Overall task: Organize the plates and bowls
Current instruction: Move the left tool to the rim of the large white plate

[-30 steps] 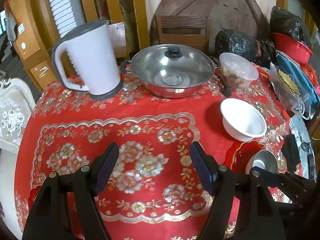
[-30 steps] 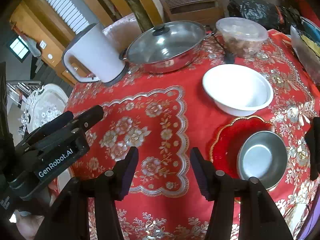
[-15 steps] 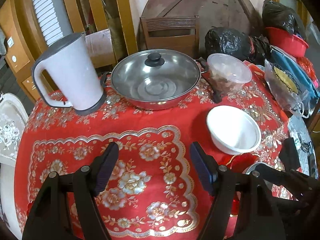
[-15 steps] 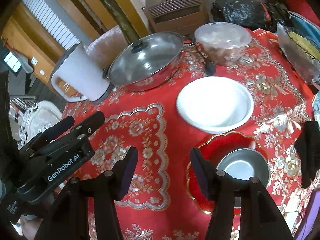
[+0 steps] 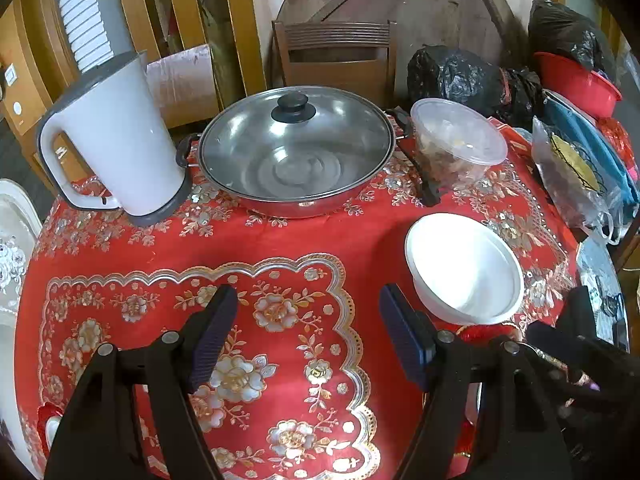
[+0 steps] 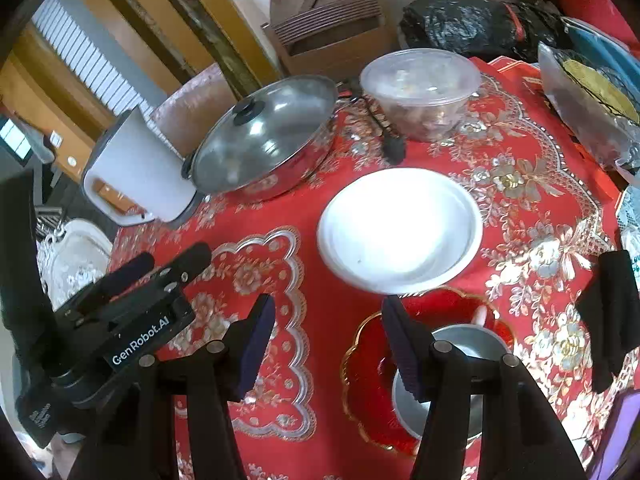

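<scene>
both tools gape wide, empty: left tool (image 5: 308,330), right tool (image 6: 328,342); white bowl (image 6: 400,230) rim beside red plate (image 6: 368,376).

Both grippers nearer white bowl (image 6: 400,230)

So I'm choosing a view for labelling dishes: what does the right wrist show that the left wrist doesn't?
Only the right wrist shows the steel bowl sitting on the red plate, plus the left tool's body. Only the left wrist shows the red basin at far right. Both show the white bowl, pot, kettle and clear tub.
</scene>
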A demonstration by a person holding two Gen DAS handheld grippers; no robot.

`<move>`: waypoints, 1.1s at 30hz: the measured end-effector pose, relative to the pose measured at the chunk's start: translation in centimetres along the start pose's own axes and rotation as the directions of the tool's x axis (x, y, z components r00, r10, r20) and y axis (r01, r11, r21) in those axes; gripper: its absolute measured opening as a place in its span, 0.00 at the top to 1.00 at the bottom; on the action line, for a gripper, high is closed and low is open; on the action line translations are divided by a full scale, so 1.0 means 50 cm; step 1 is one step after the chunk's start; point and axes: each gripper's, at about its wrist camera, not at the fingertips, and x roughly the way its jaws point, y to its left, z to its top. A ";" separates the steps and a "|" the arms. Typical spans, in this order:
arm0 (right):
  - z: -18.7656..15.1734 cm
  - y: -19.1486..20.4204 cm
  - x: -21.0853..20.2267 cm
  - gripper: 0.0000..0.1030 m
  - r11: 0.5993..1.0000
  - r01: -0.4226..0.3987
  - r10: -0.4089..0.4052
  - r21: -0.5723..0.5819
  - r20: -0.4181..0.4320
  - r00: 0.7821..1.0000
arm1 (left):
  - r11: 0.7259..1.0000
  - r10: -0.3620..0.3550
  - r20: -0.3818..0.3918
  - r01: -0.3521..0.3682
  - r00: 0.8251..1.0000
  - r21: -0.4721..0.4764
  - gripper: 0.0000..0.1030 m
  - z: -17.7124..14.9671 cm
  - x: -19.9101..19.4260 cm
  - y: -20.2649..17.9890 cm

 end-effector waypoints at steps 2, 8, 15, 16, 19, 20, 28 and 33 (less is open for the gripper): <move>0.013 -0.023 -0.002 0.44 1.000 0.013 -0.014 0.020 0.012 1.000 | 1.000 -0.002 -0.007 0.002 1.000 -0.007 0.29 0.003 0.009 -0.001; 0.052 -0.108 -0.006 0.44 0.993 0.065 -0.069 0.100 0.035 0.997 | 0.998 -0.048 -0.058 0.045 0.997 -0.054 0.29 0.012 0.048 -0.014; 0.082 -0.165 0.025 0.44 0.987 0.063 -0.066 0.150 0.018 0.998 | 0.998 -0.046 -0.083 0.042 0.996 -0.048 0.29 0.017 0.084 -0.049; 0.082 -0.169 0.030 0.44 0.986 0.062 -0.065 0.154 0.014 0.998 | 0.998 -0.049 -0.085 0.044 0.995 -0.055 0.29 0.017 0.087 -0.051; 0.085 -0.185 0.054 0.44 0.983 0.062 -0.062 0.173 -0.006 0.998 | 0.996 -0.061 -0.092 0.054 0.994 -0.075 0.29 0.016 0.101 -0.060; 0.086 -0.189 0.060 0.44 0.982 0.064 -0.063 0.175 -0.012 0.998 | 0.996 -0.062 -0.095 0.055 0.994 -0.075 0.29 0.016 0.104 -0.063; 0.090 -0.214 0.084 0.44 0.980 0.078 -0.073 0.181 -0.034 0.997 | 0.997 -0.056 -0.116 0.048 0.992 -0.067 0.29 0.015 0.140 -0.086; 0.094 -0.214 0.098 0.44 0.981 0.081 -0.074 0.175 -0.044 0.996 | 0.997 -0.054 -0.125 0.047 0.991 -0.060 0.29 0.013 0.153 -0.091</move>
